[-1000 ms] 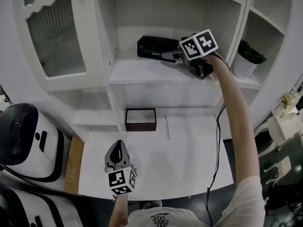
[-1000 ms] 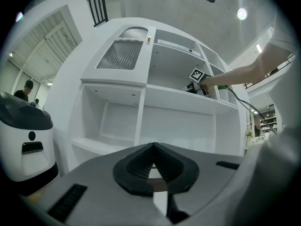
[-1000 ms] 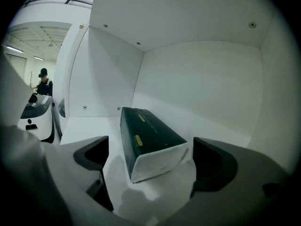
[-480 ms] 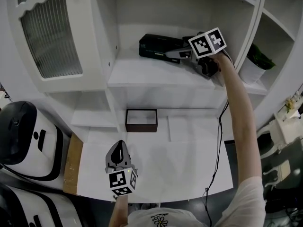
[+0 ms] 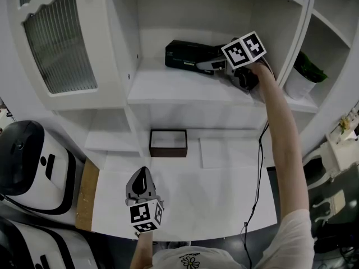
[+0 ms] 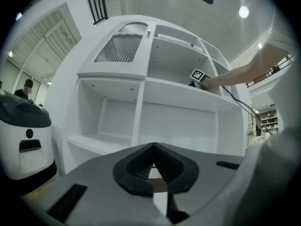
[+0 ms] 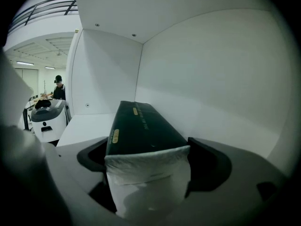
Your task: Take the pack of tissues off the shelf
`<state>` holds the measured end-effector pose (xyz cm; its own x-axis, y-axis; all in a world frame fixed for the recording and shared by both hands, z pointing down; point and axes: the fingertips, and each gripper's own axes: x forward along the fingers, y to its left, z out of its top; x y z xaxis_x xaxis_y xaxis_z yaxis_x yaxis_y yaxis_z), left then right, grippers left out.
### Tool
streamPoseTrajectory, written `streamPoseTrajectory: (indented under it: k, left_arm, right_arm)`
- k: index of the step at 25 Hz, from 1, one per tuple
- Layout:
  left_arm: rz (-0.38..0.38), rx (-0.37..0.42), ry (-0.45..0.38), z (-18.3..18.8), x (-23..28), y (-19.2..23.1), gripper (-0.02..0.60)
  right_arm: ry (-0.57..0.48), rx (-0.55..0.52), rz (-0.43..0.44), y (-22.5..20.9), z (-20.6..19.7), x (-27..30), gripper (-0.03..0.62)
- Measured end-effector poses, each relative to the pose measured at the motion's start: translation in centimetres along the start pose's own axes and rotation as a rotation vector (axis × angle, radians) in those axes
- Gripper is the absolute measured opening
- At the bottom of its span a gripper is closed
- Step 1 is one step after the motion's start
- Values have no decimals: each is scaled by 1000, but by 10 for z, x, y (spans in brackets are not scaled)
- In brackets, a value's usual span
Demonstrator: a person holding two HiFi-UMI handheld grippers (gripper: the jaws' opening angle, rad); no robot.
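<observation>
The right gripper [image 7: 148, 173] is closing on the near end of the pack of tissues [image 7: 141, 126], which lies on the shelf [image 5: 168, 86]. The left gripper [image 6: 153, 166] hangs closed over the counter [image 5: 224, 189]. The soft end may crumple and slip free, or the far end may drag along the shelf and twist loose.

Dim and grey throughout, almost drained of colour. Lit from overhead: glare from a ceiling lamp [image 6: 243, 12] at the top right of the left gripper view, pale strip lights [image 7: 23, 63] far left in the right gripper view. Soft shadow beneath the shelf [image 5: 168, 86]. Round black borders and bowed lines at the edges of both gripper views. Blurred up close: near end of the pack of tissues [image 7: 146, 182].
</observation>
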<state>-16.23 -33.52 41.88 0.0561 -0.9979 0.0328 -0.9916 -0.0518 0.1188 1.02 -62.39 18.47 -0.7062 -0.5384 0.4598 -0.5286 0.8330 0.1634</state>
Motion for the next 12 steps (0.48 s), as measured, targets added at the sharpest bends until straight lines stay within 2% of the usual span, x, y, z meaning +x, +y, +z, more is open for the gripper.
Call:
streamPoseTrajectory:
  k: [12]
  left_arm:
    - [-31,3,-8,4,-2,-11,-2]
  right_arm:
    - [12,-13,-47,3,1,-1,482]
